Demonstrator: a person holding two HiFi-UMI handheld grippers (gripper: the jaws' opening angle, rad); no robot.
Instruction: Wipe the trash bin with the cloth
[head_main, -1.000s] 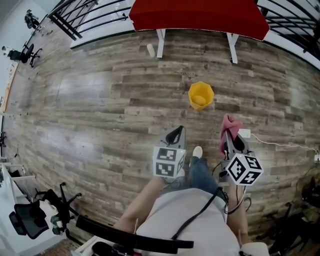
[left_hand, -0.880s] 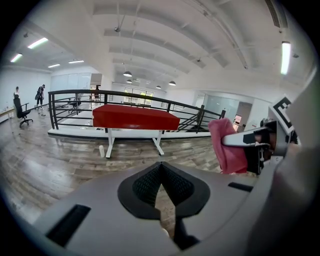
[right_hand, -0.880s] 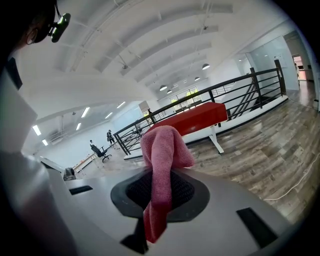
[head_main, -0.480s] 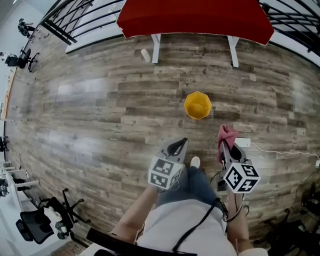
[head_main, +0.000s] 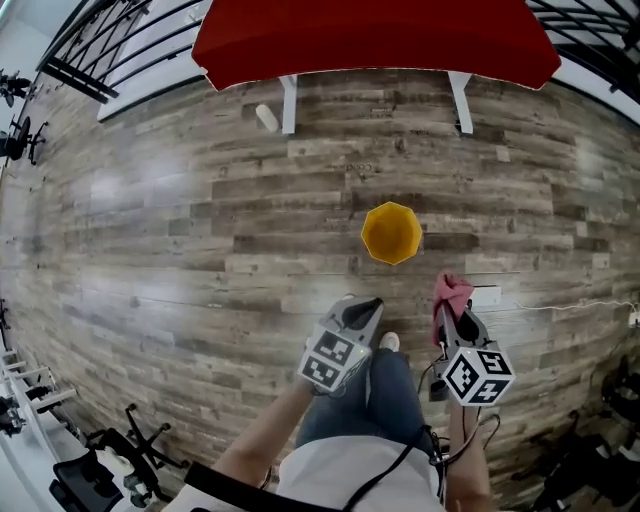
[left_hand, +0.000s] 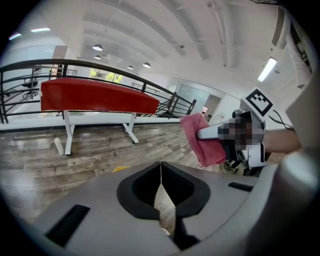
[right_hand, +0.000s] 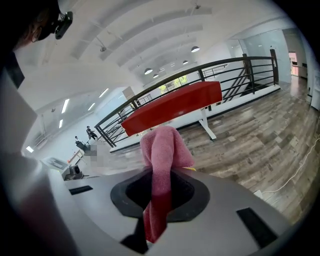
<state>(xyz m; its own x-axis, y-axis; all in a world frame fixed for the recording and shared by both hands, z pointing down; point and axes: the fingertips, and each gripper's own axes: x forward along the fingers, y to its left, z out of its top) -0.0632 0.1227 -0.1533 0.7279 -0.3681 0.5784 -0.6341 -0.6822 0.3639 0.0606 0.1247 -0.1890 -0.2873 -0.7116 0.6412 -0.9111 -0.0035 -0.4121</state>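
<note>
- Left gripper (head_main: 366, 306) rides forward with its jaws pressed together and nothing between them; only floorboards show through the slit where the pads meet.
- Right gripper (head_main: 447, 318), level with it on the person's other side, is clamped on the pink cloth (head_main: 452, 290), which bunches above the jaws and trails out behind them.
- Yellow trash bin (head_main: 391, 232) stands upright on the wood floor (head_main: 180, 220), ahead of both grippers and roughly between them, short of the red table (head_main: 370, 40). Cloth and bin are near but clearly apart.
- Over the past second the bin has grown a little larger in the head view and slid toward the middle of the frame, while the table has spread wider across the top. The person, one shoe (head_main: 390, 342) showing between the grippers, appears to be walking up to the bin.
- Grip on the cloth looks unchanged through that second, and the left jaws have stayed shut.
- Judging by this, wiping has not begun. The approach looks nearly over, and the next step likely calls for lowering the cloth to the bin's rim or wall.
- Light and unanchored, the bin may slide or tip under a wipe, so the idle left gripper may need to steady it, which would mean opening first.
</note>
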